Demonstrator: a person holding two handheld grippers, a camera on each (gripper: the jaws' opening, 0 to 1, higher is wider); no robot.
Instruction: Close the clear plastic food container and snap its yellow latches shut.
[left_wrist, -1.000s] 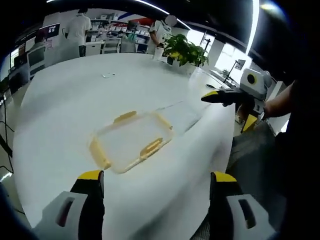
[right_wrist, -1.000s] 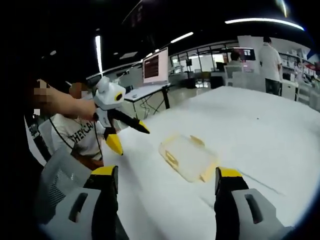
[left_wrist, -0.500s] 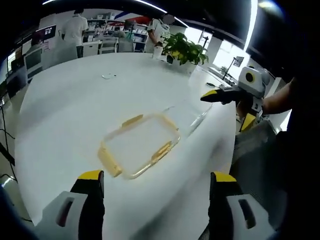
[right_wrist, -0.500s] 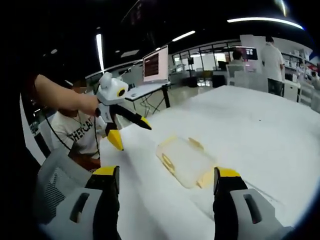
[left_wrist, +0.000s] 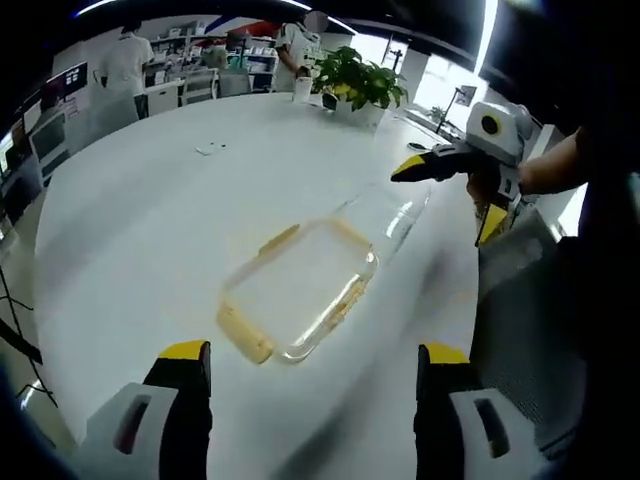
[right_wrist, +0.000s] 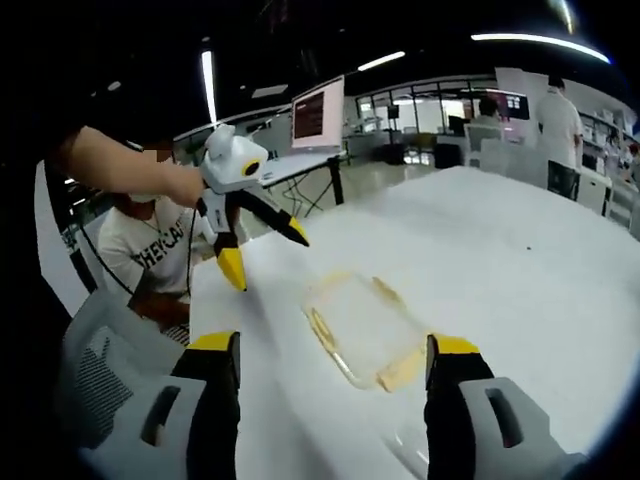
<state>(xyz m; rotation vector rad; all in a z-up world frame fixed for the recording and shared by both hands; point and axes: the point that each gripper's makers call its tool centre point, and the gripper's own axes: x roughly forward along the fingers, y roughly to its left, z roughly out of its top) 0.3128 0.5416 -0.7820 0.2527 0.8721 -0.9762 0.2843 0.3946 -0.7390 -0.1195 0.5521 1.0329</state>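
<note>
Container (left_wrist: 298, 290), clear plastic w/ yellow latches (left_wrist: 245, 333), lies flat on the white table (left_wrist: 140, 220), between both grippers & touched by neither; in right gripper view it's the same box (right_wrist: 360, 328), latches (right_wrist: 400, 371) yellow at near end & along the sides. A clear lid (left_wrist: 385, 218) lies just beyond it on the tabletop toward the table edge, edges hard to make out; can't tell if it overlaps the box. Left gripper (left_wrist: 312, 400): jaws spread wide at bottom of its view, nothing between them, table surface showing in the gap. Right gripper (right_wrist: 333, 390): likewise wide open, empty, container sitting ahead of the gap, not in it. In left gripper view the right gripper (left_wrist: 450, 185) hangs above the table's right edge, held by a hand (left_wrist: 545, 172), yellow-tipped jaws apart, holding nothing. In right gripper view the left gripper (right_wrist: 262, 245) hovers over the near-left table edge, a hand (right_wrist: 180, 185) on it, jaws splayed, empty. Behind it a seated person in a white printed tee (right_wrist: 160, 255), & a mesh chair back (right_wrist: 100, 370) low left. Mid table: small unclear object (left_wrist: 210, 150). Far end: potted plant (left_wrist: 360, 85), shelves & desks, ppl standing (left_wrist: 125, 60); a monitor (right_wrist: 318, 115) on a desk beyond the table, another person in white (right_wrist: 560, 130) far right.
</note>
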